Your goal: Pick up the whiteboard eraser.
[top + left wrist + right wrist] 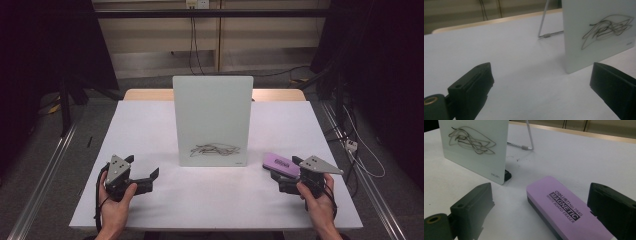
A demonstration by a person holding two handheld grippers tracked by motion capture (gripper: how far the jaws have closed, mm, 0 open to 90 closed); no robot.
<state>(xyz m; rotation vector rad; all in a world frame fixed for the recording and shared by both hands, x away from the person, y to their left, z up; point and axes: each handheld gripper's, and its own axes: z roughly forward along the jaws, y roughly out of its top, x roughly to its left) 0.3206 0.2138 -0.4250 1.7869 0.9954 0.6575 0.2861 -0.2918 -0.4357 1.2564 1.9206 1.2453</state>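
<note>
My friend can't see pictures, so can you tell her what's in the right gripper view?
A purple whiteboard eraser lies flat on the white table, between the open right gripper and touched by neither jaw. Behind it to the left, a small whiteboard stands upright on a wire stand, with black scribbles drawn on it.

The left gripper (541, 87) is hovering low over a white table (499, 50), its two black jaws standing wide apart with nothing between them. A small white board (599, 32) is standing upright toward the table's far edge, at the upper right of the view, showing a black scribble (607, 27). A thin metal stand (544, 25) is propping the board from behind.
</note>
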